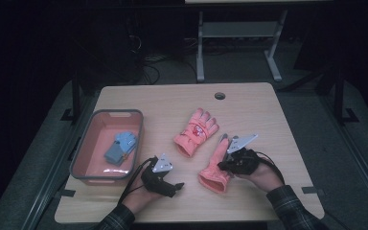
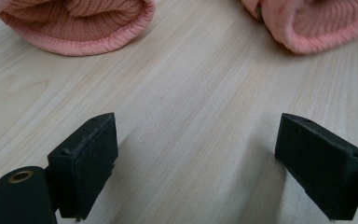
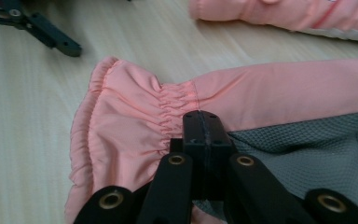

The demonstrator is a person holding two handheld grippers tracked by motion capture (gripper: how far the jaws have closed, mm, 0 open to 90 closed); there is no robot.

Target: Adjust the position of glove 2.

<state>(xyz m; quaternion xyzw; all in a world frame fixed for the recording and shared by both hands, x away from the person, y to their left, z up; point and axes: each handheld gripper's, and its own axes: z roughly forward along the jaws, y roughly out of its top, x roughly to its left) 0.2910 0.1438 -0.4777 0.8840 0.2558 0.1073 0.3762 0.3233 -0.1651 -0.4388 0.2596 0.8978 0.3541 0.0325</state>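
Two pink gloves lie on the wooden table (image 1: 258, 110). The farther glove (image 1: 196, 132) rests palm-down near the middle. The nearer glove (image 1: 214, 173) lies slanted, and my right gripper (image 1: 224, 165) is shut on it. In the right gripper view the jaws (image 3: 204, 133) are pressed together at the gathered wrist of this glove (image 3: 121, 121), beside its grey mesh palm. My left gripper (image 1: 174, 188) sits low near the front edge, open and holding nothing. Its view shows the gripper (image 2: 196, 163) over bare wood, with both ribbed cuffs (image 2: 84, 23) (image 2: 317, 23) just ahead.
A pink bin (image 1: 84, 158) with a grey rim stands at the table's left and holds a blue glove (image 1: 122, 147). A cable hole (image 1: 219, 96) sits near the far edge. Beyond the table stands a white frame (image 1: 200, 52) on a dark floor.
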